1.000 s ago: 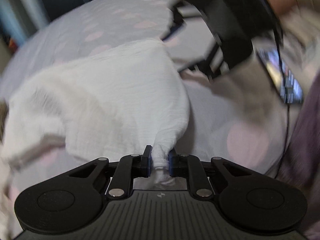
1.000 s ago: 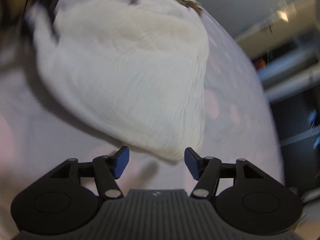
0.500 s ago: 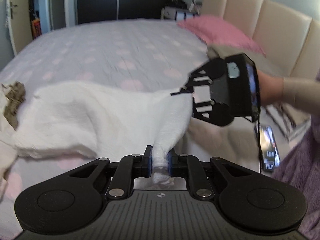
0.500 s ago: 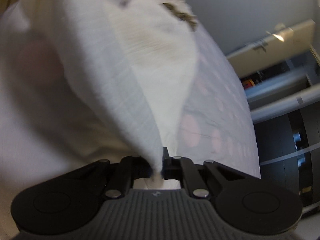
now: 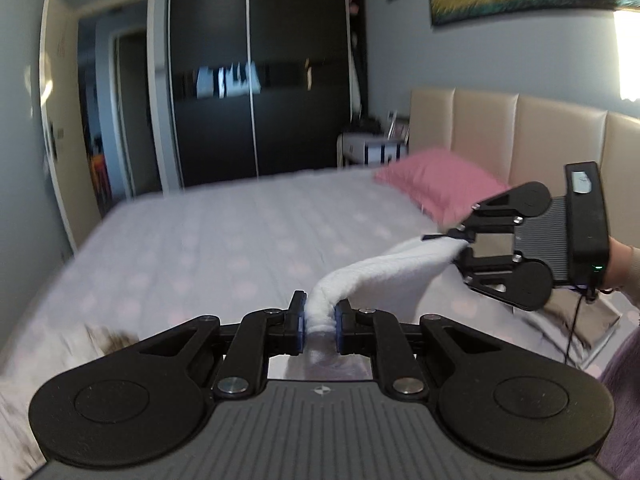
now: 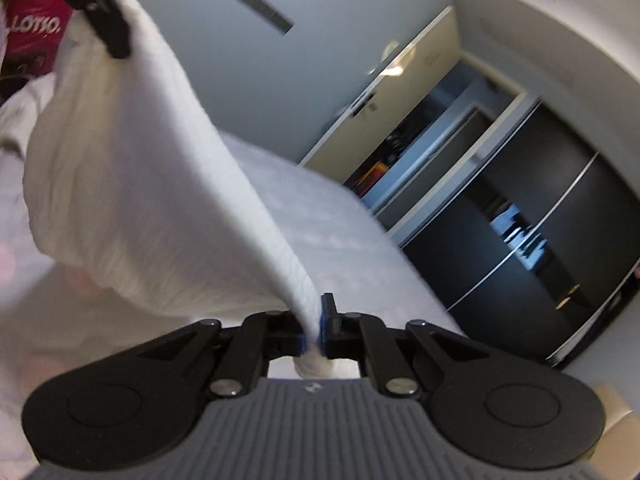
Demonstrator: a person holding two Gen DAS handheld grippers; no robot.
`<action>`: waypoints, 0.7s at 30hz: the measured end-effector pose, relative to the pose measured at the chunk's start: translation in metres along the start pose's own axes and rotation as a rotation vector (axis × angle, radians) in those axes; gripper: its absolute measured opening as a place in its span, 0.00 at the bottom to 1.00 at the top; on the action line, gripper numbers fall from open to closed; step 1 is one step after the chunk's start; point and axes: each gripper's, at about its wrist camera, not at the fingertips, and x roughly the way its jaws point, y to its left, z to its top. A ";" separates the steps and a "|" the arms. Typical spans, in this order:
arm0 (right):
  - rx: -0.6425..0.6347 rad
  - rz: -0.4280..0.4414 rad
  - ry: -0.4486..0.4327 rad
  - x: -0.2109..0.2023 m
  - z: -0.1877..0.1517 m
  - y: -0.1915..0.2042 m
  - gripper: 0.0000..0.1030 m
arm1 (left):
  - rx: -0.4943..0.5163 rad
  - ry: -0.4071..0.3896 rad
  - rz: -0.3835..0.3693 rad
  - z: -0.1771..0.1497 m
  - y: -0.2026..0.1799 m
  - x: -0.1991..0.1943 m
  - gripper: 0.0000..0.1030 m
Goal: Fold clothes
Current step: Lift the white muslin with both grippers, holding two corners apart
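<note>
A white crinkled garment (image 5: 384, 270) hangs in the air between my two grippers, above the bed. My left gripper (image 5: 319, 322) is shut on one bunched corner of it. My right gripper (image 6: 314, 326) is shut on the other corner, and it also shows in the left wrist view (image 5: 460, 240) at the right, level with the pink pillow. In the right wrist view the garment (image 6: 132, 184) stretches up to the left gripper (image 6: 108, 28) at the top left, and its lower part sags toward the bed.
The bed (image 5: 208, 248) has a pale lilac sheet with pink dots. A pink pillow (image 5: 432, 186) lies by the beige headboard (image 5: 520, 136). A dark wardrobe (image 5: 256, 92) stands beyond the bed. Other clothes (image 5: 104, 340) lie at the near left.
My right gripper closed on the garment's free corner. Both grippers then rose and lifted the garment off the bed, spreading it between them.
</note>
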 end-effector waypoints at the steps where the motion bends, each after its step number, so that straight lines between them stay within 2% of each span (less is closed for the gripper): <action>1: 0.002 -0.011 0.004 -0.005 0.009 -0.007 0.07 | 0.014 -0.024 0.002 0.011 0.002 -0.007 0.11; 5: 0.008 -0.056 0.019 -0.023 0.045 -0.036 0.07 | 0.071 -0.093 -0.008 0.053 0.008 -0.022 0.11; 8: 0.012 -0.089 0.030 -0.037 0.071 -0.057 0.07 | 0.110 -0.102 -0.020 0.080 0.011 -0.010 0.11; 12: 0.018 -0.133 0.046 -0.055 0.107 -0.086 0.07 | 0.150 -0.090 -0.029 0.109 0.011 0.030 0.11; 17: 0.052 -0.209 0.144 -0.029 0.112 -0.114 0.07 | 0.128 -0.085 -0.040 0.139 0.010 0.091 0.11; 19: 0.066 -0.239 0.185 -0.018 0.113 -0.125 0.07 | 0.112 -0.102 -0.044 0.150 0.012 0.108 0.11; 21: 0.069 -0.287 0.190 -0.008 0.115 -0.131 0.07 | 0.099 -0.127 -0.052 0.159 0.014 0.119 0.11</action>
